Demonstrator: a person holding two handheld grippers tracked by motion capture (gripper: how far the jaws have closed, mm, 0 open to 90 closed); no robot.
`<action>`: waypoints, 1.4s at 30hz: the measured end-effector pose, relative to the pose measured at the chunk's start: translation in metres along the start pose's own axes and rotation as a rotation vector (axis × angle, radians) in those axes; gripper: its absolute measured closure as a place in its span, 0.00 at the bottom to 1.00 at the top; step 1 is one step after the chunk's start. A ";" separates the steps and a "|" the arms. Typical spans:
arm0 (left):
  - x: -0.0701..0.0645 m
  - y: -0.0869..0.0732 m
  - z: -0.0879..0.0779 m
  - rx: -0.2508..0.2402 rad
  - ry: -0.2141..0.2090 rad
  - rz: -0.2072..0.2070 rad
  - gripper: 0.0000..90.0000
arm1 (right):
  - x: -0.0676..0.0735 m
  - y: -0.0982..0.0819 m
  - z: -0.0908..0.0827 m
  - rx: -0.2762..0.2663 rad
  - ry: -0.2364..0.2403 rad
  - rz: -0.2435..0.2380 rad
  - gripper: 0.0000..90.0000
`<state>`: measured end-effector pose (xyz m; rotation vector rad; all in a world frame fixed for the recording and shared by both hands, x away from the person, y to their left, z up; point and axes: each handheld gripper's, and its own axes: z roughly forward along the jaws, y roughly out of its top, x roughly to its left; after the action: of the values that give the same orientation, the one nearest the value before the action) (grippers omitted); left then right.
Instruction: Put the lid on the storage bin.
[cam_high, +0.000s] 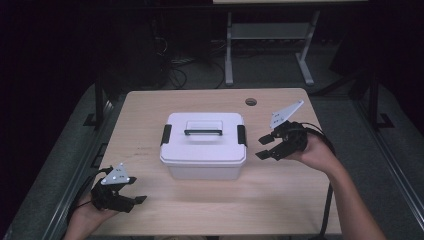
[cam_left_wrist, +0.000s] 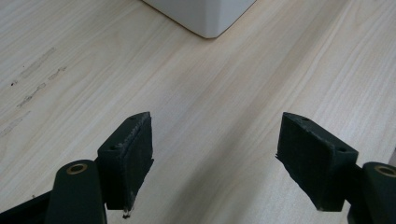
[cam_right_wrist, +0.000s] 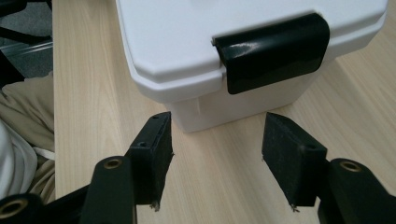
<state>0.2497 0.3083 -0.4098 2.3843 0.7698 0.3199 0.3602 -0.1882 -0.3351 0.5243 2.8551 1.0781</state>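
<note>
A white lidded storage box (cam_high: 204, 145) stands in the middle of the wooden table (cam_high: 150, 107), with a black carry handle (cam_high: 203, 132) on top and a black latch on each end. My right gripper (cam_high: 264, 147) hovers open just right of the box, its jaws aimed at the right latch (cam_high: 242, 135). In the right gripper view that latch (cam_right_wrist: 273, 51) sits ahead of the gripper (cam_right_wrist: 217, 144), apart from the pads. My left gripper (cam_high: 136, 190) rests open near the table's front left corner. In the left gripper view a corner of the box (cam_left_wrist: 203, 16) lies beyond the open gripper (cam_left_wrist: 215, 149).
A round cable hole (cam_high: 251, 102) is in the table's far right. Dark floor, cables and the legs of another desk (cam_high: 229, 50) lie beyond the table. Bare tabletop surrounds the box on all sides.
</note>
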 end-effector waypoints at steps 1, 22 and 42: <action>0.000 0.000 0.000 0.002 0.000 0.000 0.29 | 0.000 -0.001 0.001 0.000 0.000 -0.003 0.47; 0.000 0.000 0.001 0.004 -0.003 -0.004 0.29 | -0.001 -0.020 0.005 0.003 0.006 0.025 0.47; 0.000 -0.001 0.003 0.010 -0.005 -0.004 0.29 | 0.000 -0.041 0.011 0.003 0.017 0.062 0.45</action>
<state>0.2509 0.3074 -0.4130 2.3913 0.7761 0.3094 0.3496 -0.2101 -0.3705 0.6100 2.8739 1.0931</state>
